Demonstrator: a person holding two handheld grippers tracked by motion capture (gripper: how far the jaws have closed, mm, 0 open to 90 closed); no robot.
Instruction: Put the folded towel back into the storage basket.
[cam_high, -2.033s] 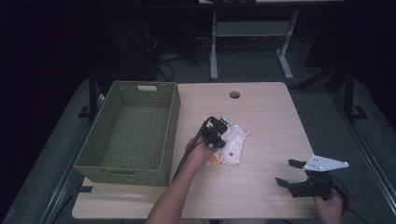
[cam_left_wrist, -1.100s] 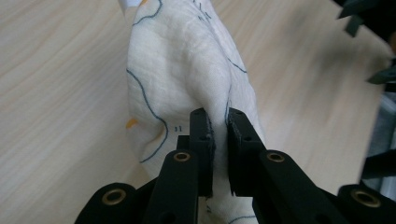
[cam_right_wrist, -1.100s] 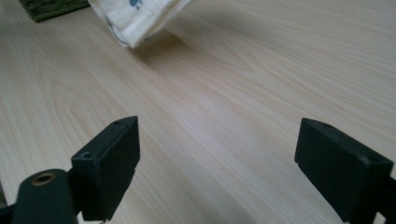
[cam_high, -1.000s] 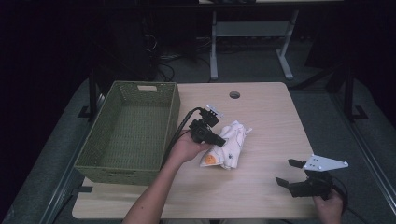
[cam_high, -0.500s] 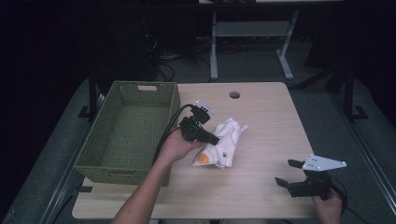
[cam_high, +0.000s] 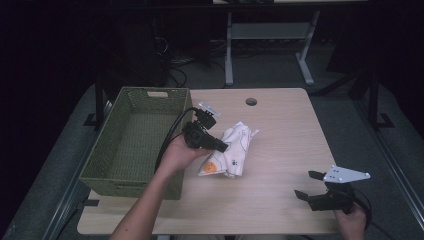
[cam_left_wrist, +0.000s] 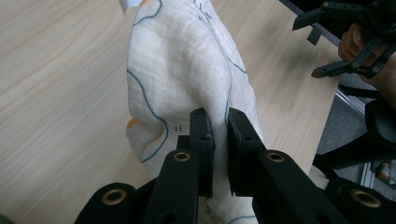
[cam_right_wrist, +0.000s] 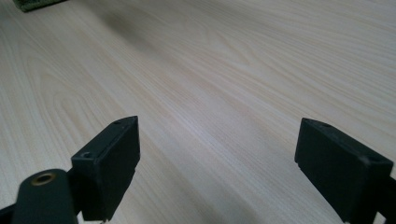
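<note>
So compared to the earlier frames, the left gripper (cam_high: 224, 146) has dragged the white cloth (cam_high: 232, 152) leftward across the bench (cam_high: 280, 130), and it's now sitting just beside the green basket (cam_high: 135, 145), with the hand right at the basket's near corner. In the high view the cloth looks bunched and partly lifted, one end on the wood. The right gripper (cam_high: 307, 185) hasn't budged, parked near the front right edge. In the left gripper view the fingers (cam_left_wrist: 201, 135) are pinched nearly together with a fold of the cloth (cam_left_wrist: 187, 65) clamped between them, the rest draping away over the wood. In the right gripper view the fingers (cam_right_wrist: 114, 158) are spread wide over bare bench (cam_right_wrist: 224, 70), holding nothing. My guess: the cloth is headed into the basket, so next comes a lift over the rim.
</note>
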